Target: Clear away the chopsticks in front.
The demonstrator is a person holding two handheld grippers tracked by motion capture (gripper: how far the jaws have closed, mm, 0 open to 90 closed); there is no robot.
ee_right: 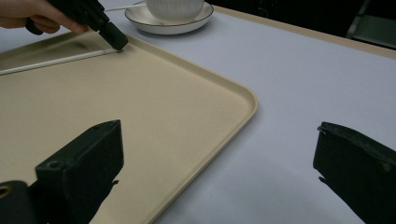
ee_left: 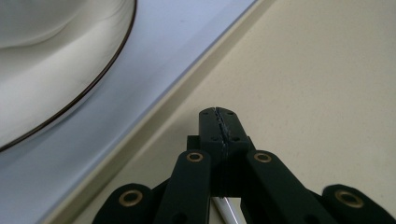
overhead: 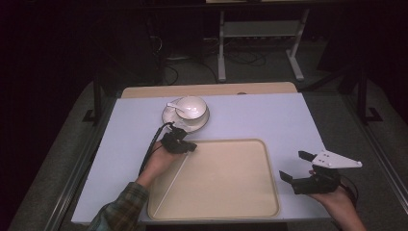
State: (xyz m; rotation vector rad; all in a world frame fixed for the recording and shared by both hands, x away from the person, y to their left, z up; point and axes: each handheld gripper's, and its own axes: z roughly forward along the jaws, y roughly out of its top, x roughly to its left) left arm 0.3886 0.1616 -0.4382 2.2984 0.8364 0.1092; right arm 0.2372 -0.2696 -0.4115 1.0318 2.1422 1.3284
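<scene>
The surface carries a pale lavender sheet; its wooden far edge shows beyond the sheet, and the room behind is too dark to read.

A large beige tray lies at the near middle of the surface. It holds one item: a thin white rod, possibly a chopstick, lying diagonally across the tray's left part from the near-left rim toward the far-left corner. The right gripper view shows the same chopstick as a pale line ending at the left gripper's tip. The rest of the tray floor is bare.

Just beyond the tray's far-left corner stands a white saucer with a dark rim line. On it sits a white ribbed cup, with a white spoon resting across it. The cup's interior cannot be made out.

The left gripper sits over the tray's far-left corner, tip angled down at the tray, the hand wrapped behind it and a plaid sleeve cut off at the frame's bottom. Its jaws are pressed together on the chopstick's far end; a metallic sliver shows beneath them in the left gripper view.

The right gripper rests right of the tray, held level, jaws spread wide with nothing between them.
</scene>
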